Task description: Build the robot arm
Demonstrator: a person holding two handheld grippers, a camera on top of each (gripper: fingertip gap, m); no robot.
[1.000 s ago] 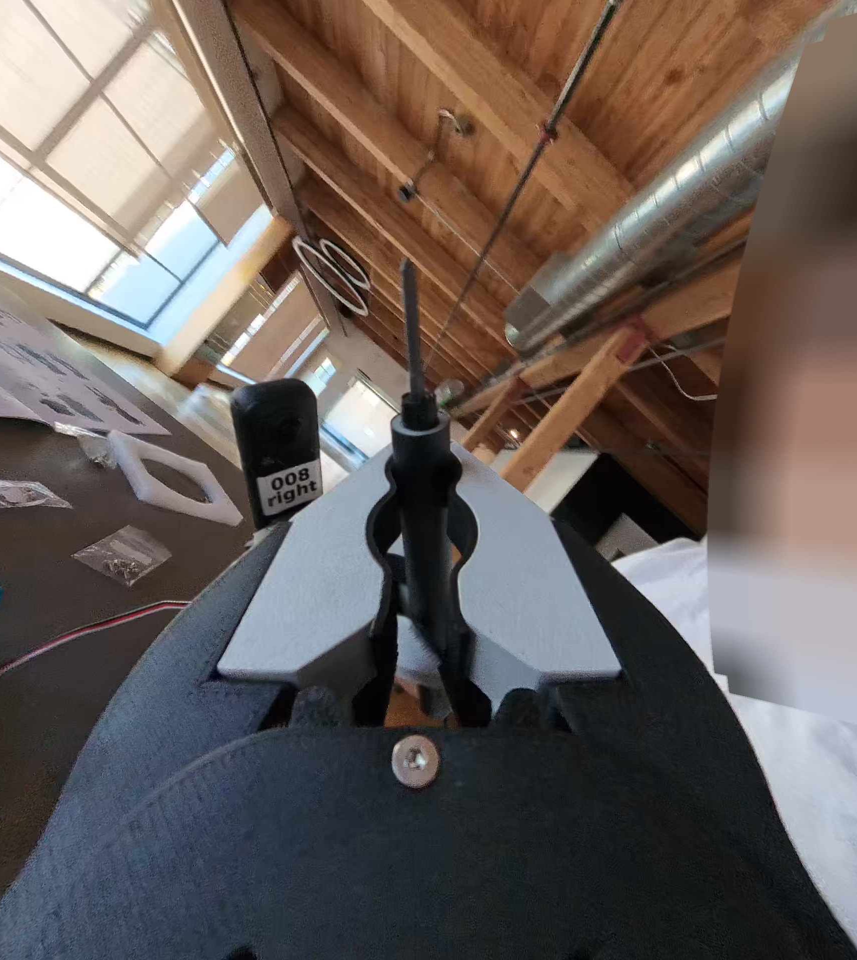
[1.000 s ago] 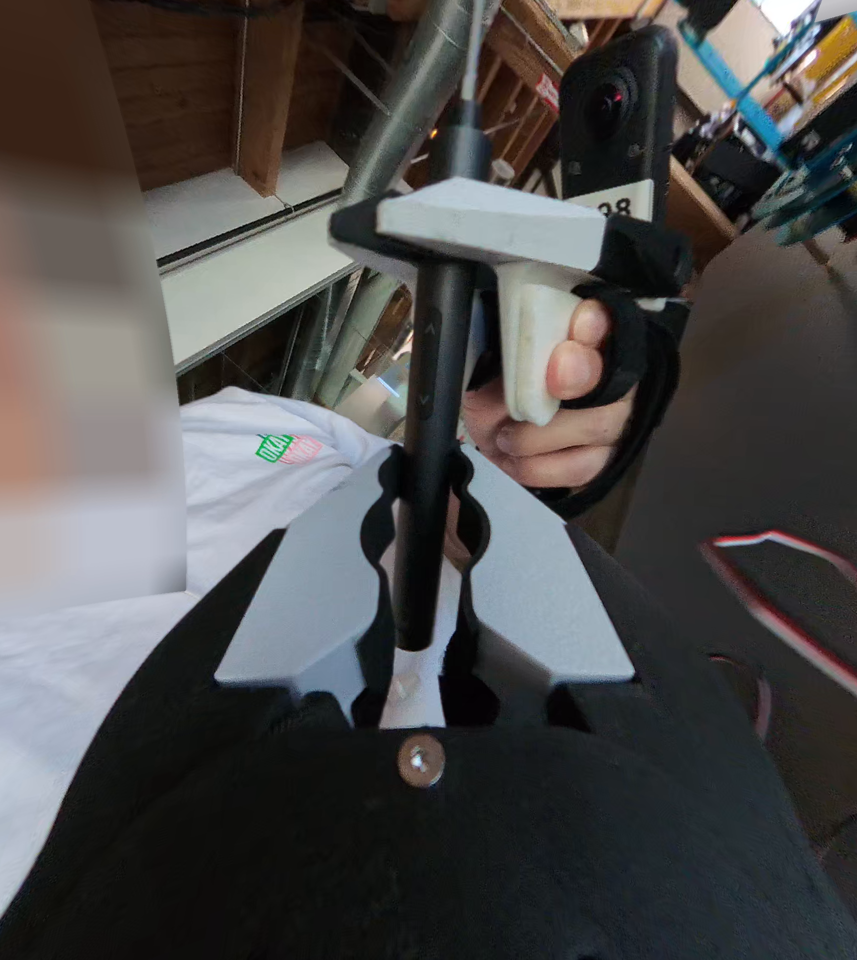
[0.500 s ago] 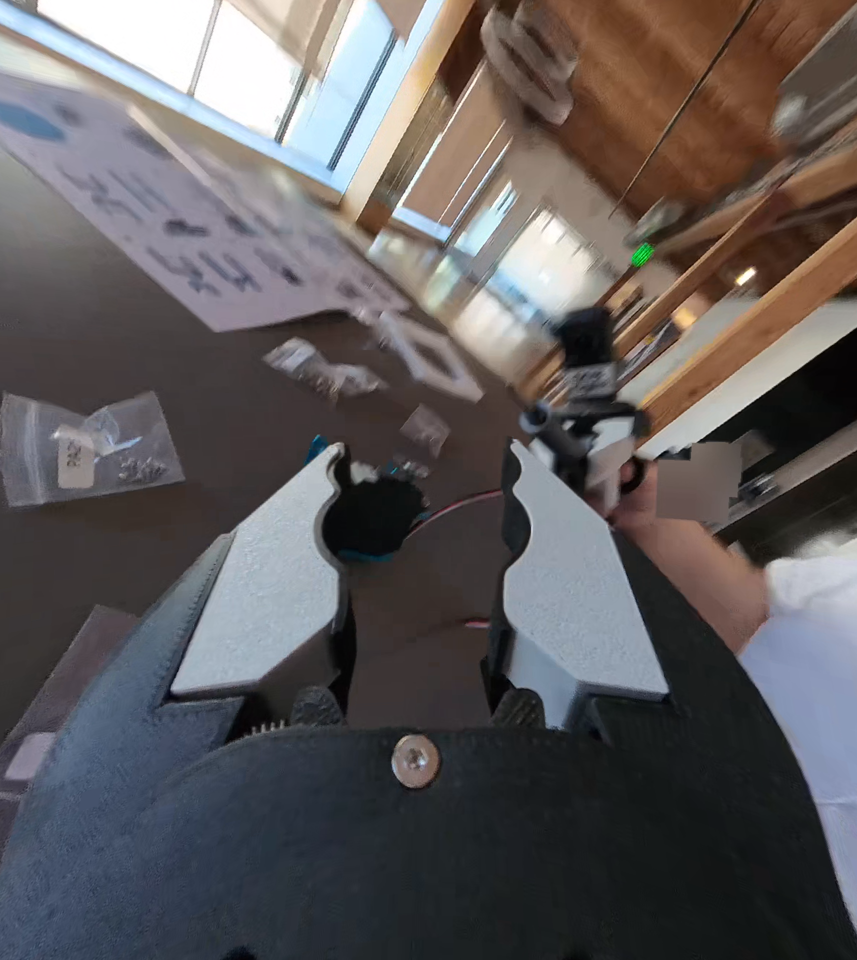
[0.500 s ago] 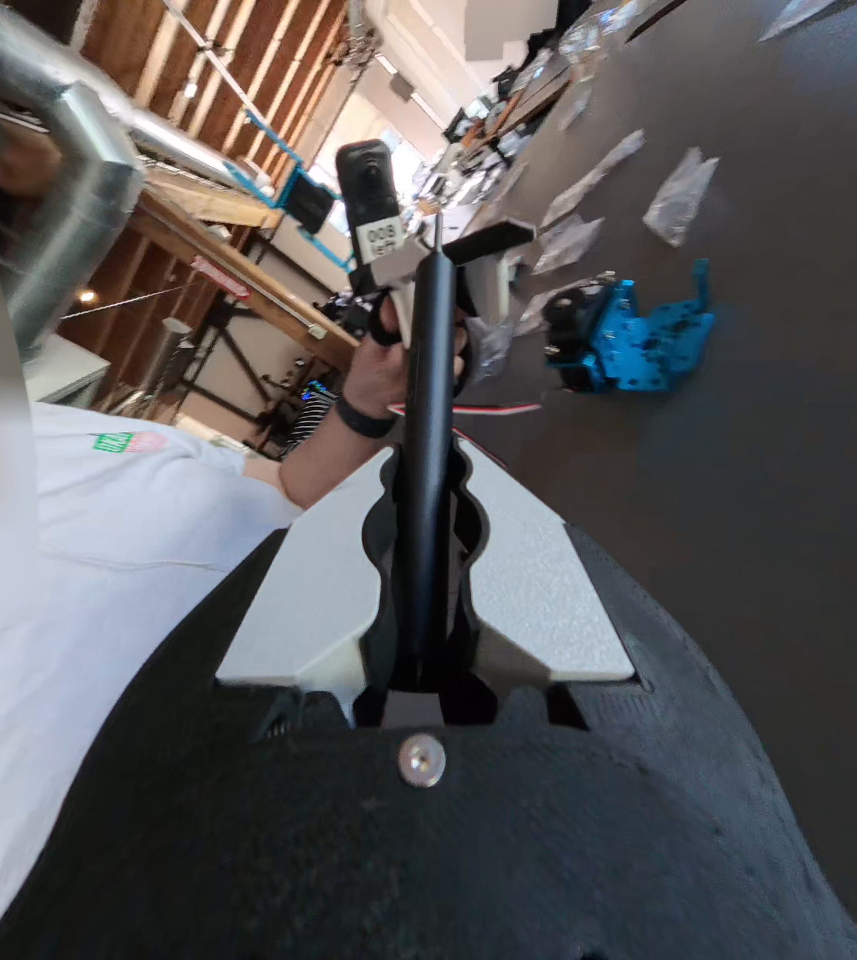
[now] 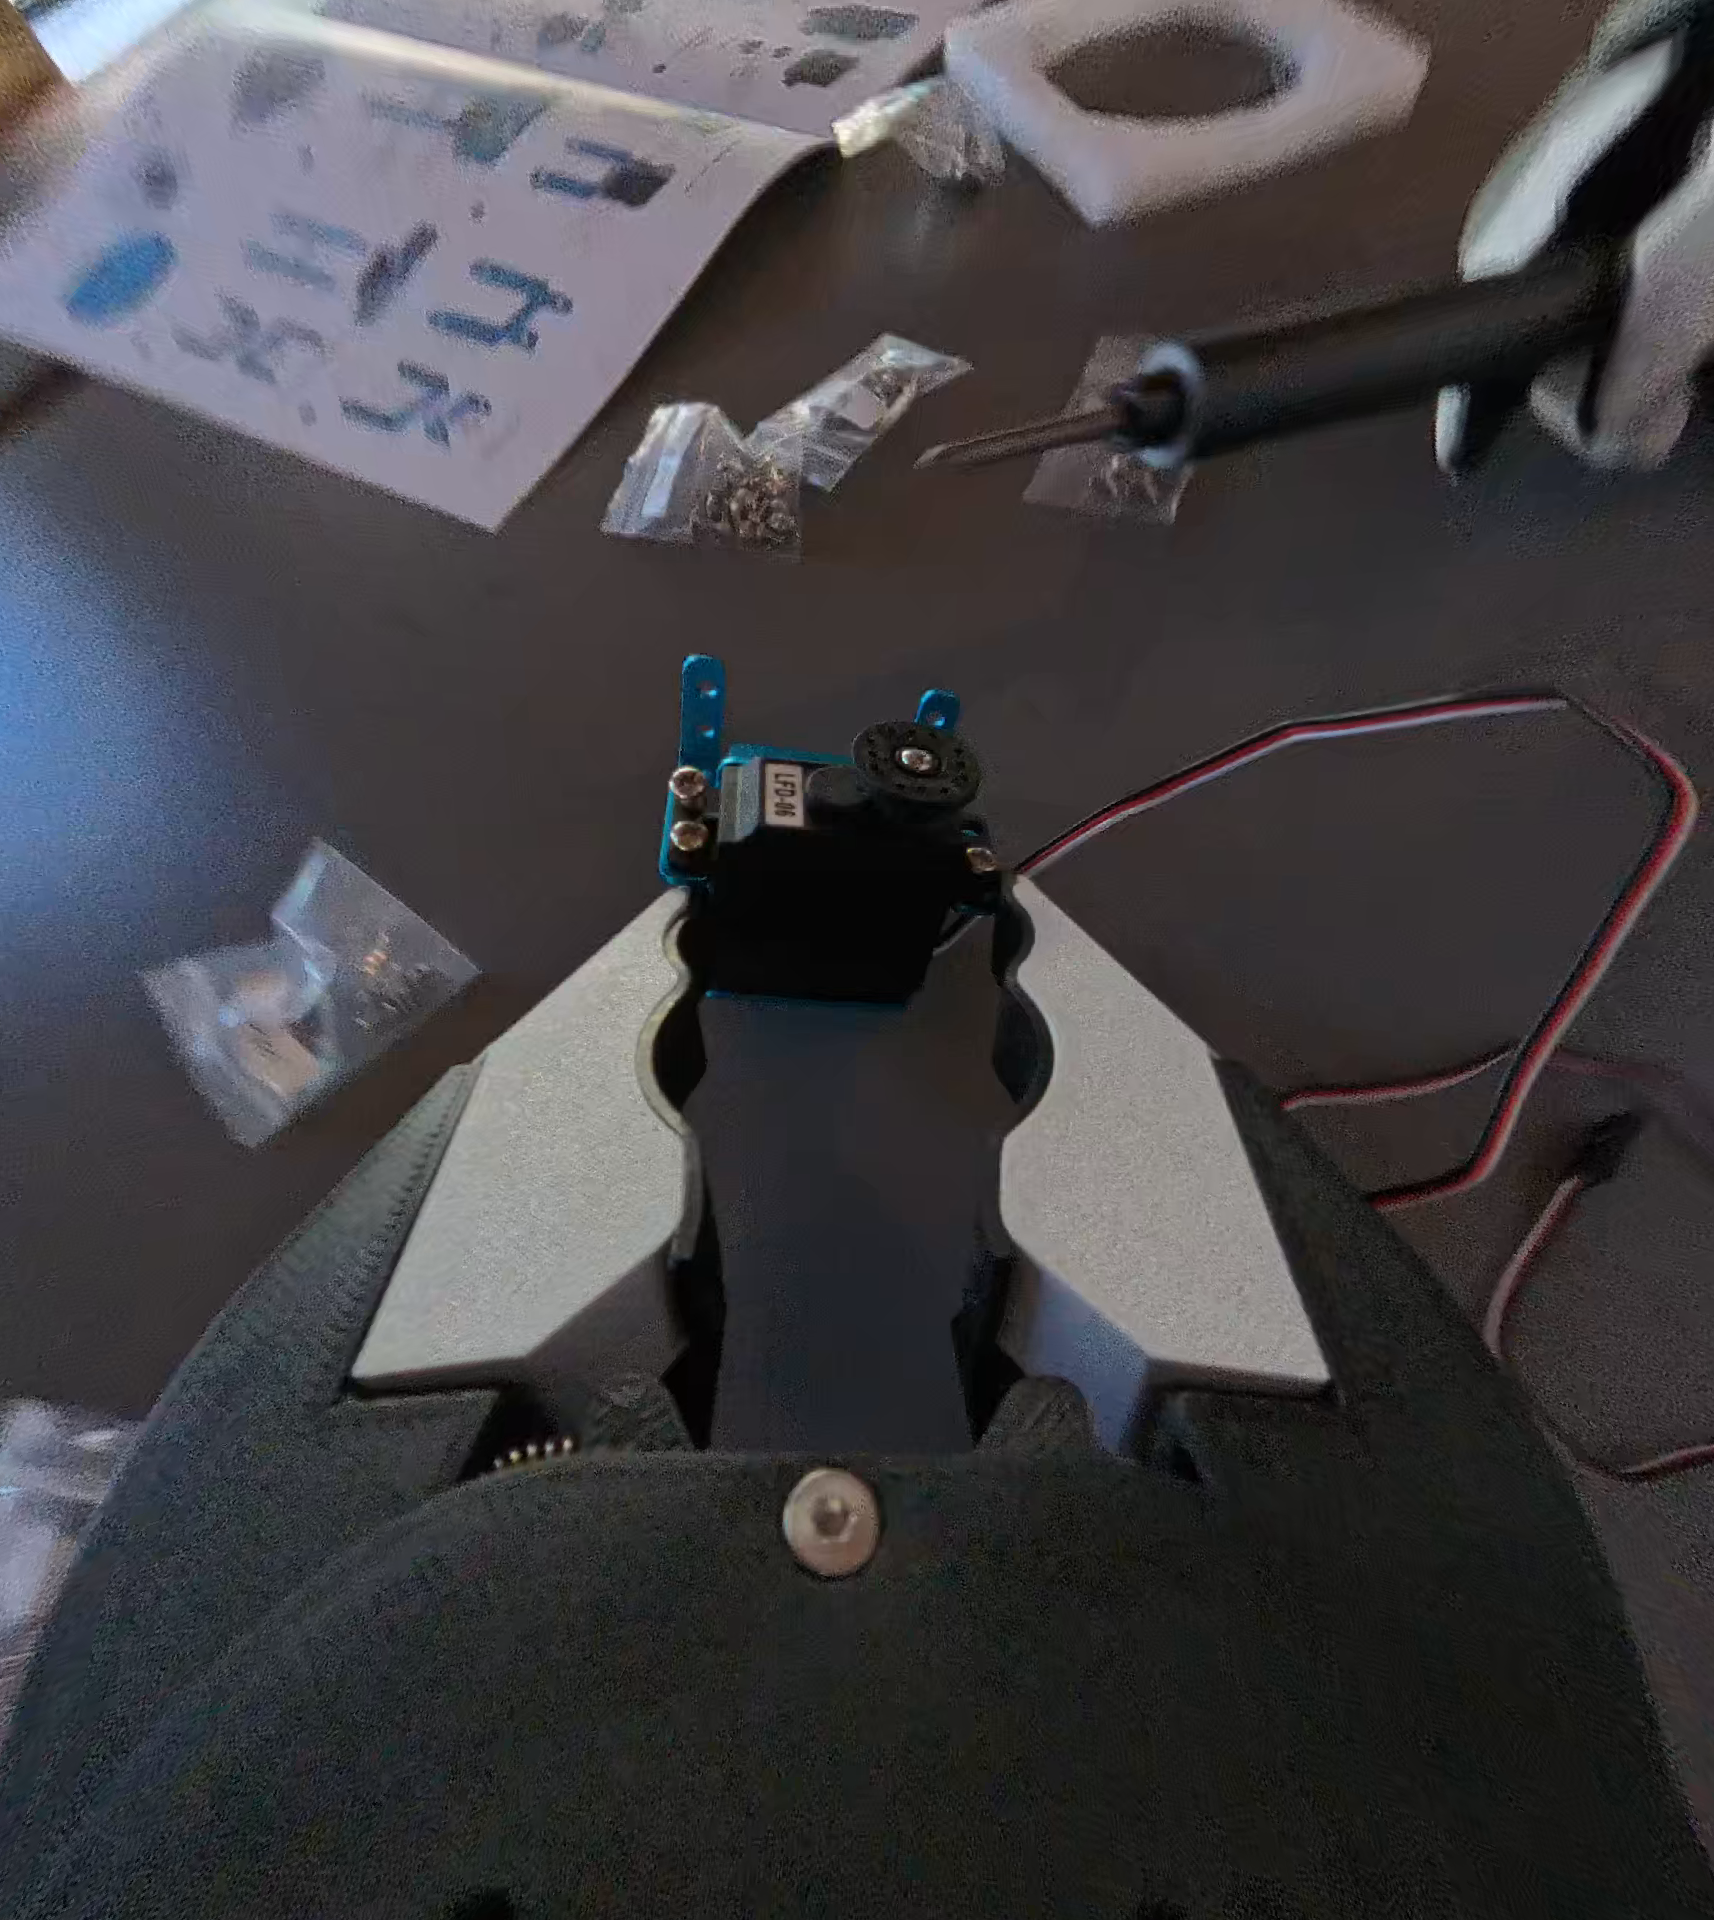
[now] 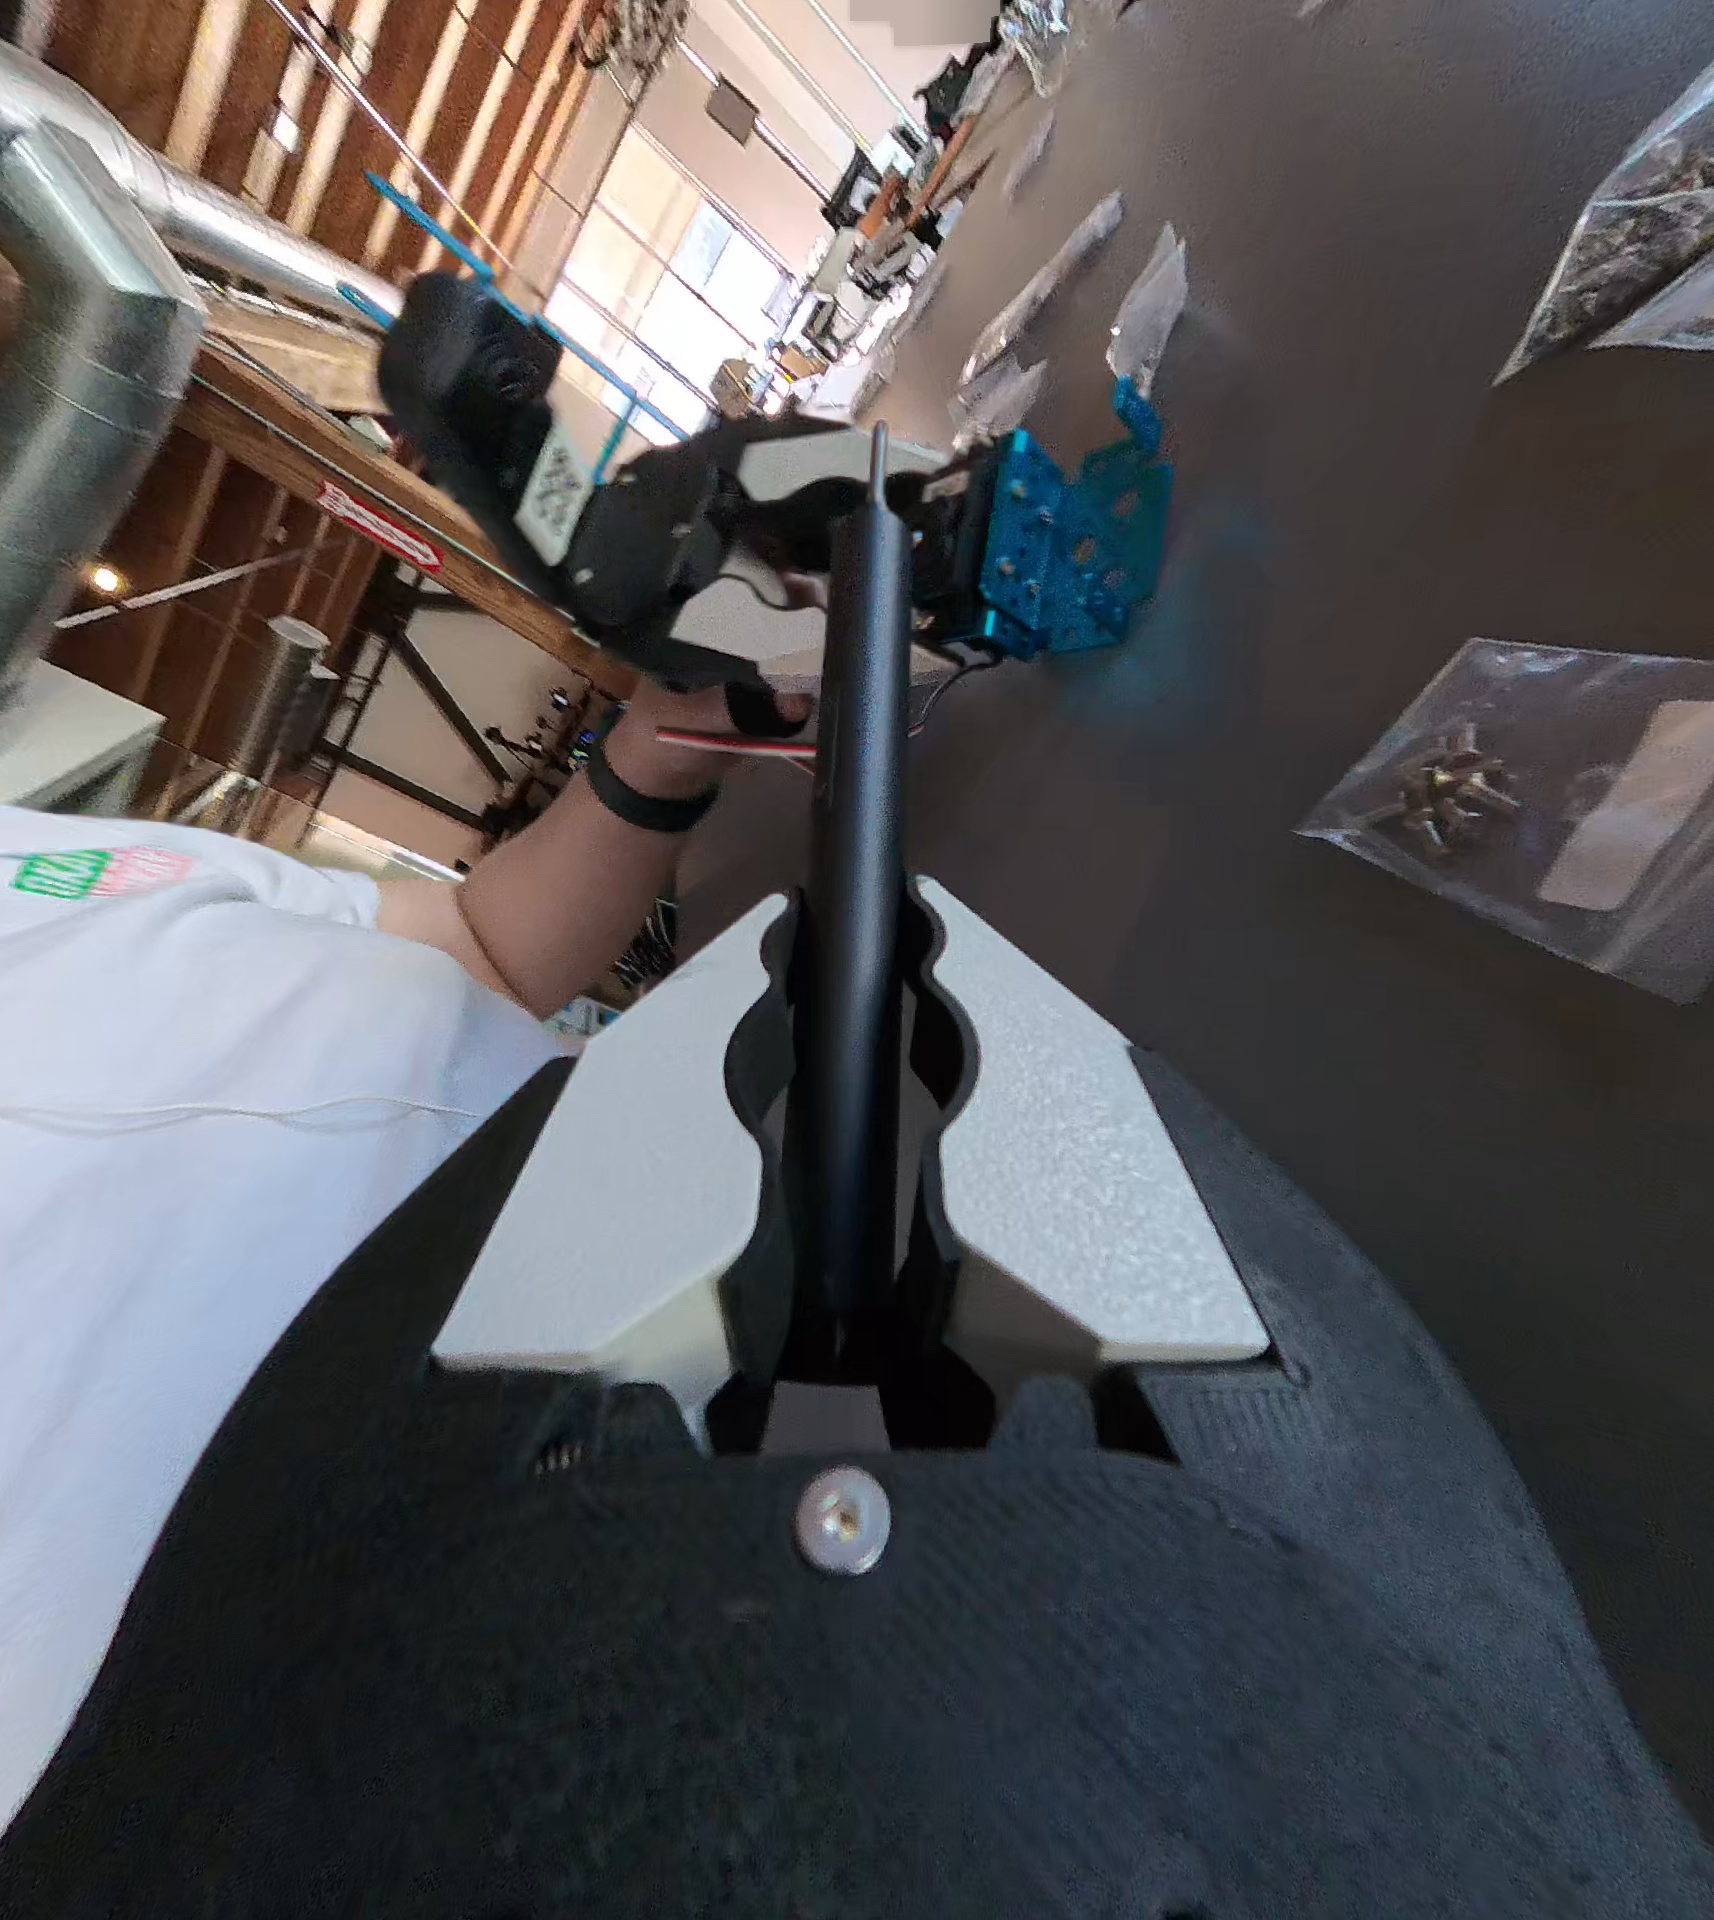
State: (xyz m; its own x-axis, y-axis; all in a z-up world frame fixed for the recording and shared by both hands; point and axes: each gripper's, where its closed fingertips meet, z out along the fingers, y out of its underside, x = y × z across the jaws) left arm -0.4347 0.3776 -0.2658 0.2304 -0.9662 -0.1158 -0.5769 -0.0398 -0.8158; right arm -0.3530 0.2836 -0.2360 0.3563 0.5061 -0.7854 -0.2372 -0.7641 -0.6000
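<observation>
A second ago the left gripper [image 5: 837,914] was clenched on the black screwdriver [image 6: 858,831] and pointed at the ceiling; half a second ago it was already spread and empty above the table. Now it looks down at the dark table [image 5: 1352,644], its grey fingers [image 5: 562,1143] apart, their tips on either side of the near end of a black servo [image 5: 822,883] in a blue bracket [image 5: 702,748]. Whether the tips touch the servo I cannot tell. The screwdriver has passed to the right gripper [image 6: 853,935], which is clamped on its shaft, the bit pointing up the frame toward the servo and bracket [image 6: 1071,540] in the upper middle of the right wrist view. In the left wrist view the screwdriver [image 5: 1331,364] enters from the upper right, its tip well apart from the servo and above a small bag of screws [image 5: 1107,468]. The servo sits at frame centre, just past the fingertips, its red, white and black wire [image 5: 1611,831] looping off to the right. More screw bags [image 5: 728,478] lie above it, another [image 5: 302,987] at the left. A printed sheet [image 5: 333,239] fills the upper left and a white frame [image 5: 1175,94] lies along the top edge.
</observation>
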